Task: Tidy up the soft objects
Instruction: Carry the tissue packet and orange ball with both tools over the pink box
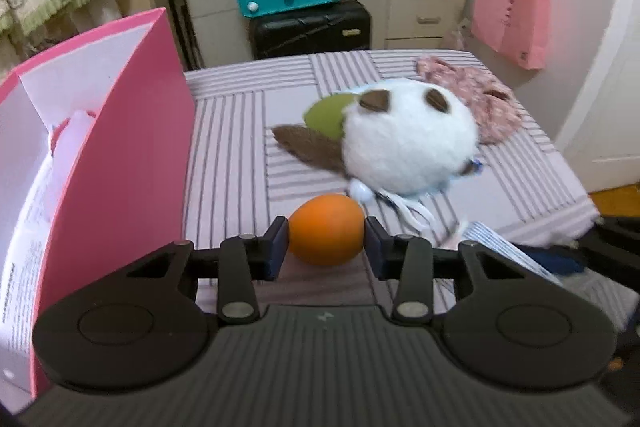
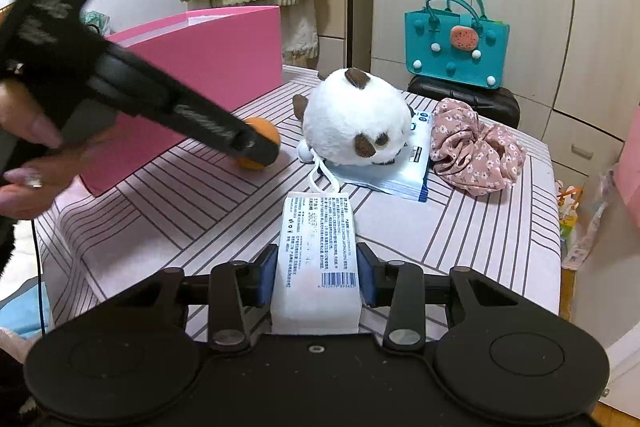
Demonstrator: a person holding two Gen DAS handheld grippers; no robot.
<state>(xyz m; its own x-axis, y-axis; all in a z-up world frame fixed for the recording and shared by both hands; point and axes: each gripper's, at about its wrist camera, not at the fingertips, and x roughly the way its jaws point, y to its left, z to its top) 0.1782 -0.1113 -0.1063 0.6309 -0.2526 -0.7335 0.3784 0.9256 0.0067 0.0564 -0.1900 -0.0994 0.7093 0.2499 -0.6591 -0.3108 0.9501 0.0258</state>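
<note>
Left wrist view: the left gripper (image 1: 326, 241) has its jaws clenched on an orange ball (image 1: 326, 229), one pad on each end, so the ball's long axis runs straight across from pad to pad. The ball sits low over the striped bench (image 1: 232, 131); whether it still touches the cloth cannot be told. The open pink box (image 1: 120, 147) stands just beside the jaws, on their left, its near wall taller than the ball. Judgement: the coming move turns on this, up over that wall and leftward. A white plush toy (image 1: 408, 143) lies beyond the ball, apart from it.

Right wrist view: the right gripper (image 2: 317, 273) grasps a white packet (image 2: 316, 267), held by its two long sides, with its long axis pointing forward, away from the jaws. The left gripper (image 2: 256, 143) reaches in from the left, carried by a hand (image 2: 28, 155), with the orange ball (image 2: 262, 131) at its tip next to the pink box (image 2: 224, 59). The left hand is plainly the nearer to the box; the right stands well apart from it, with the plush toy (image 2: 356, 119), a floral cloth (image 2: 476, 151) and a blue-white pack (image 2: 400, 171) ahead.
</note>
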